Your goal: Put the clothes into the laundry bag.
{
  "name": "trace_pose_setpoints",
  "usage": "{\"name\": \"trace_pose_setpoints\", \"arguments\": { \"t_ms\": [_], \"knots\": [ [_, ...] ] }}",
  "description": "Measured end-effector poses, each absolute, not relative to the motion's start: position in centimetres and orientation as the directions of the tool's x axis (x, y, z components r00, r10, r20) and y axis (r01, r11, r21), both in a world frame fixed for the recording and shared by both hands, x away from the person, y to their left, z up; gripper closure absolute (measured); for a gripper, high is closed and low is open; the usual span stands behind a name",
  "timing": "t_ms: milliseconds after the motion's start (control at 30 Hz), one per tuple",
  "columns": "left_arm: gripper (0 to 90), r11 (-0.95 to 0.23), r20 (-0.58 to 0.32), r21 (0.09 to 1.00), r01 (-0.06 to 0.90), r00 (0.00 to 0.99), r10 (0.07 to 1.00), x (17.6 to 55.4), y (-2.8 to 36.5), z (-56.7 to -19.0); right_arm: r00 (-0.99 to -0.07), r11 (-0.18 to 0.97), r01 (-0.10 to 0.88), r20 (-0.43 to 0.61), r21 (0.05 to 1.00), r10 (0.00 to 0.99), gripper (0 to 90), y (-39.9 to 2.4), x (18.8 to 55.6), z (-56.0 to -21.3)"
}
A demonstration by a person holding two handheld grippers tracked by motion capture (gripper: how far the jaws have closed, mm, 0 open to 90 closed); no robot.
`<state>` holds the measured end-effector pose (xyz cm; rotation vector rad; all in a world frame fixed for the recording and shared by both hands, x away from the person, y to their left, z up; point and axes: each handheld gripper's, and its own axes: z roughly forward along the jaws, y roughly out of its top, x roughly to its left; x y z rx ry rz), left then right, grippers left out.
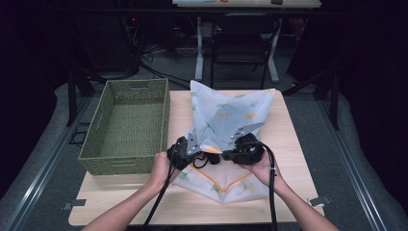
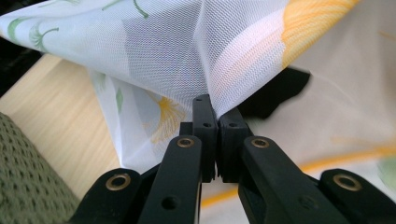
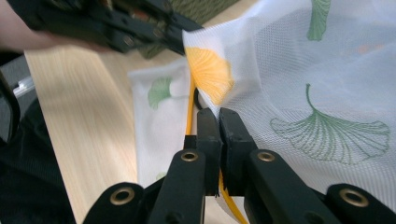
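Both grippers, left gripper (image 2: pixel 216 122) and right gripper (image 3: pixel 219 122), have jaws clamped on the mesh cloth (image 1: pixel 226 120)

The basket (image 1: pixel 126 126) is sitting on the desk's (image 1: pixel 288 144) left side. The cloth (image 1: pixel 226 120) is lying just right of it, stretching from near to far.

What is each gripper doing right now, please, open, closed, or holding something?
Left gripper: closed, pinching the white mesh cloth.
Right gripper: closed, pinching the same cloth at its edge.
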<state>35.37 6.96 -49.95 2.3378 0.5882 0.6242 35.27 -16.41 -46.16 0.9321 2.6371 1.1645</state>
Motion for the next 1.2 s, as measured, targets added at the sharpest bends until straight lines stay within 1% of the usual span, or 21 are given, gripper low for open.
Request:
{"name": "trace_pose_setpoints", "arguments": {
  "t_ms": [167,333,500,567,633,733,800,1000,1067,1100,1200],
  "knots": [
    [88.6,-0.759,0.272,0.611,0.225,0.840,0.468,34.1,7.6,-49.9,-0.827,0.562,0.475,0.125,0.677,0.548,87.7,-16.1,34.7,-46.7],
    [88.6,-0.800,0.266,0.564,0.204,0.872,0.410,33.0,7.7,-50.5,-0.840,0.603,0.472,0.119,0.643,0.530,87.7,-15.7,34.2,-47.3],
    [88.4,-0.792,0.229,0.569,0.221,0.883,0.411,32.7,7.8,-51.9,-0.844,0.632,0.480,0.125,0.608,0.521,87.5,-15.7,34.0,-48.6],
    [88.3,-0.802,0.221,0.557,0.214,0.893,0.392,32.7,7.5,-52.8,-0.848,0.648,0.481,0.126,0.591,0.516,87.5,-15.7,33.8,-49.4],
    [87.8,-0.826,0.218,0.525,0.207,0.905,0.365,32.7,7.1,-53.6,-0.853,0.673,0.478,0.115,0.564,0.509,87.2,-15.6,33.7,-50.4],
    [86.2,-0.841,0.201,0.497,0.213,0.915,0.351,32.9,6.7,-54.4,-0.848,0.694,0.498,0.127,0.519,0.514,86.8,-15.7,33.6,-51.8],
    [84.2,-0.838,0.189,0.498,0.223,0.915,0.355,33.1,6.5,-54.8,-0.846,0.705,0.506,0.130,0.496,0.516,85.9,-15.7,33.8,-52.6],
    [73.2,-0.830,0.148,0.501,0.244,0.921,0.360,33.5,6.0,-55.6,-0.841,0.719,0.524,0.145,0.456,0.521,78.7,-15.7,34.4,-54.1],
    [65.0,-0.837,0.127,0.486,0.252,0.927,0.354,33.8,6.0,-55.7,-0.840,0.723,0.530,0.154,0.444,0.521,73.6,-15.8,34.5,-54.3],
    [62.6,-0.836,0.119,0.486,0.257,0.928,0.354,33.8,6.0,-55.7,-0.841,0.726,0.528,0.156,0.441,0.518,70.8,-15.8,34.5,-54.3],
    [47.4,-0.820,0.101,0.503,0.274,0.923,0.371,33.8,6.5,-55.4,-0.839,0.717,0.534,0.177,0.448,0.514,59.2,-16.2,34.6,-53.8]
  ]
}}
